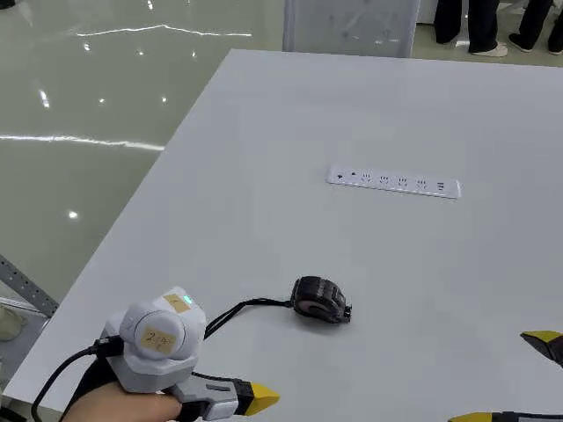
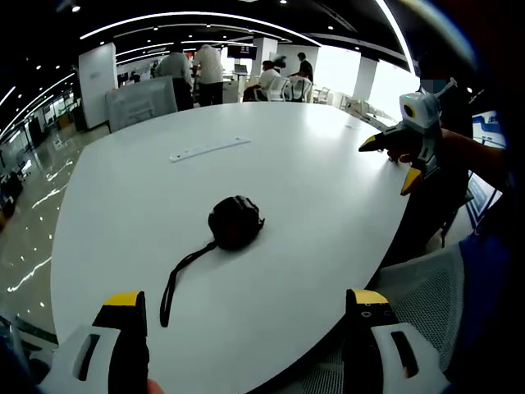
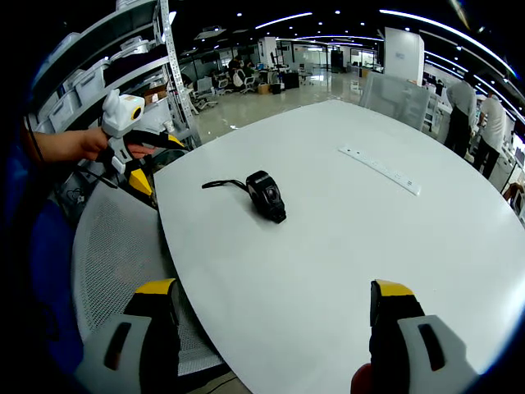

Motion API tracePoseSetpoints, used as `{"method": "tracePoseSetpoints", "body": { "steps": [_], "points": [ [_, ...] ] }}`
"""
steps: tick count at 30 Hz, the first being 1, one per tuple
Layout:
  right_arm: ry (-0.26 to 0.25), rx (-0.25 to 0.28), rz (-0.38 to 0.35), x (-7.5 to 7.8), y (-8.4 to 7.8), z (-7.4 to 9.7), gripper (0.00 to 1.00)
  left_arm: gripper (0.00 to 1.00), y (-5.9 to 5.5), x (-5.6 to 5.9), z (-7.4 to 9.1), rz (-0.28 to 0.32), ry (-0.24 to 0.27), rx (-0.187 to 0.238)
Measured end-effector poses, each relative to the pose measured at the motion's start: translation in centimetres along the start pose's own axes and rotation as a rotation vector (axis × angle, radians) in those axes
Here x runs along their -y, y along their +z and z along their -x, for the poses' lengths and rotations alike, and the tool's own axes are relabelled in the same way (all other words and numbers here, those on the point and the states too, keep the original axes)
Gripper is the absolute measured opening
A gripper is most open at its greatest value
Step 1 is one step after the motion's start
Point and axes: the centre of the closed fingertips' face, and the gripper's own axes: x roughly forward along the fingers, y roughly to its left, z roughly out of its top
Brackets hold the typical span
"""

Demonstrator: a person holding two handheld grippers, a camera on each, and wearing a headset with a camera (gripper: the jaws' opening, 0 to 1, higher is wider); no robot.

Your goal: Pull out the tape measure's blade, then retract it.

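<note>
A black tape measure (image 1: 321, 300) lies on the white table (image 1: 378, 114) with its wrist strap (image 1: 242, 308) trailing to the left; no blade is drawn out. My left gripper (image 1: 251, 404) hovers at the table's near-left edge, a hand's width short of the strap. In the left gripper view its jaws (image 2: 244, 300) stand wide open, with the tape measure (image 2: 235, 222) ahead of them. My right gripper (image 1: 508, 378) is at the near-right, open. Its own view shows the open gripper (image 3: 275, 289) facing the tape measure (image 3: 267, 195), well apart from it.
A white power strip (image 1: 393, 183) is set into the table beyond the tape measure. Mesh chairs (image 3: 115, 246) stand at the table's near edge. Several people (image 1: 488, 22) stand past the far end. Shiny floor lies to the left.
</note>
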Motion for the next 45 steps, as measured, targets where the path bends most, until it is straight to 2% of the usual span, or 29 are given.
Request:
{"method": "tracePoseSetpoints", "body": {
  "steps": [14, 45],
  "points": [
    [0.030, -0.015, 0.043, 0.3, 0.5, -1.7, 0.91, 0.96, 0.5, -0.7, -1.4, -0.062, -0.011, -0.008],
    [0.083, -0.033, 0.102, 0.4, 1.1, -5.2, 0.86, 0.93, 1.9, -1.2, -4.3, -0.122, -0.029, -0.027]
  ]
}}
